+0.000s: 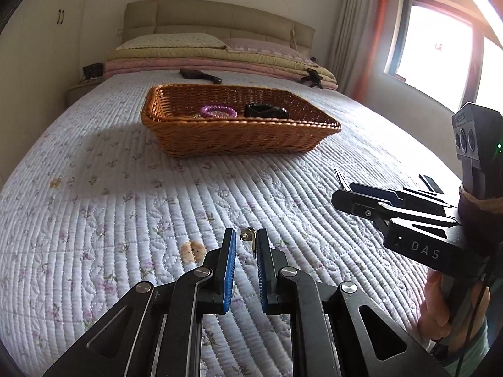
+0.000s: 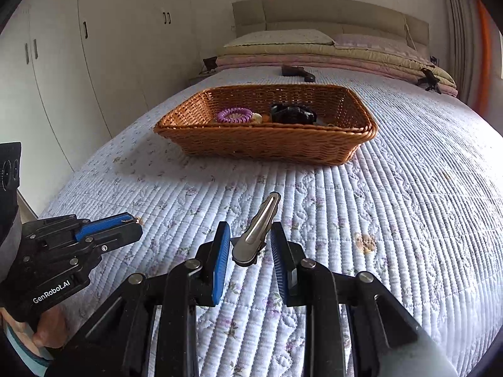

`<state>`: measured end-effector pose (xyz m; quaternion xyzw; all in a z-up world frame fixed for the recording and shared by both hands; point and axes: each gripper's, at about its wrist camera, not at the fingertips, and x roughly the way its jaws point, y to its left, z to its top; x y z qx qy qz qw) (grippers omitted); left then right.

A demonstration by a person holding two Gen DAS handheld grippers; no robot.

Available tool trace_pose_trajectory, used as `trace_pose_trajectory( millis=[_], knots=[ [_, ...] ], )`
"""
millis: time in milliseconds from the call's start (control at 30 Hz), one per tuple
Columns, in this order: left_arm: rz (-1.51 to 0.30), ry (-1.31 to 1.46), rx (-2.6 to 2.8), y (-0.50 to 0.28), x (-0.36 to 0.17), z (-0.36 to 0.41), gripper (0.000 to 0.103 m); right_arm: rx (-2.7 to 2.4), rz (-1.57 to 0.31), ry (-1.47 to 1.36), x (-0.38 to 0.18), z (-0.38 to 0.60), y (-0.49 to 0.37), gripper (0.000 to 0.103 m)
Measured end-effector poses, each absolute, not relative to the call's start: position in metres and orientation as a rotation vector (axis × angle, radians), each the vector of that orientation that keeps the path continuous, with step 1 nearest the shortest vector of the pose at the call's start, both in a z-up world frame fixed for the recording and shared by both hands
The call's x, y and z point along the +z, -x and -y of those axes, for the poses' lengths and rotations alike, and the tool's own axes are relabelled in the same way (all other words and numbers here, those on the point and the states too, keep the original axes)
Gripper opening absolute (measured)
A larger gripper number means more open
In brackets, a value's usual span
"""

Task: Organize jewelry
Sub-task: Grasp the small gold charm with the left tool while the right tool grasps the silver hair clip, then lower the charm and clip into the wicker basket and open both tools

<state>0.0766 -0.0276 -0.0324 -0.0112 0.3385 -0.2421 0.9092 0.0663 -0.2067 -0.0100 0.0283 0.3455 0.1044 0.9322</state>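
Observation:
A brown wicker basket (image 1: 239, 138) (image 2: 267, 147) stands on the quilted bed ahead of both grippers. In it lie a purple coil hair tie (image 1: 218, 110) (image 2: 234, 115) and a black item (image 1: 265, 110) (image 2: 292, 113). My left gripper (image 1: 246, 238) is open; a small gold earring (image 1: 250, 235) lies on the quilt between its fingertips, close to the right pad. My right gripper (image 2: 250, 232) is open around a silver hair clip (image 2: 256, 232) that lies on the quilt, its tip pointing toward the basket. The right gripper also shows in the left wrist view (image 1: 341, 194).
Folded quilts and pillows (image 1: 204, 53) are stacked at the headboard. A dark object (image 1: 201, 76) lies on the bed behind the basket, and a black clip-like item (image 1: 312, 77) at the far right. Wardrobes (image 2: 94, 62) stand left, a window (image 1: 440, 44) right.

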Motion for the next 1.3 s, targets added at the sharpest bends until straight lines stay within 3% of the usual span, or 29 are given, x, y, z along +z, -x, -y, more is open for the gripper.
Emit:
trace_pose_trajectory(
  millis=[233, 433, 667, 967, 1067, 1200, 1267, 1300],
  knots=[
    [-0.594, 0.006, -0.485, -0.108, 0.031, 0.027, 0.013, 0.188, -0.630, 0.049, 0.043, 0.211, -0.094, 0.029],
    [-0.577, 0.035, -0.488, -0.187, 0.065, 0.041, 0.013, 0.153, -0.647, 0.012, 0.071, 0.239, -0.184, 0.029],
    [-0.698, 0.025, -0.454, -0.282, 0.024, 0.063, 0.013, 0.138, -0.786, -0.122, 0.043, 0.245, -0.293, 0.029],
    [-0.761, -0.004, -0.430, -0.303, -0.013, 0.075, 0.013, 0.047, -0.913, -0.068, 0.006, 0.251, -0.336, 0.029],
    [-0.756, 0.023, -0.426, -0.302, -0.013, 0.071, 0.016, 0.035, -0.894, -0.049, 0.012, 0.250, -0.328, 0.031],
    [-0.717, 0.048, -0.429, -0.292, -0.002, 0.064, 0.040, 0.035, -0.850, -0.024, 0.022, 0.248, -0.306, 0.033],
    [-0.692, 0.068, -0.438, -0.280, 0.008, 0.058, 0.042, 0.058, -0.813, -0.047, 0.032, 0.250, -0.285, 0.033],
    [-0.677, 0.071, -0.439, -0.271, 0.014, 0.055, 0.042, 0.067, -0.787, -0.054, 0.038, 0.251, -0.270, 0.038]
  ],
)
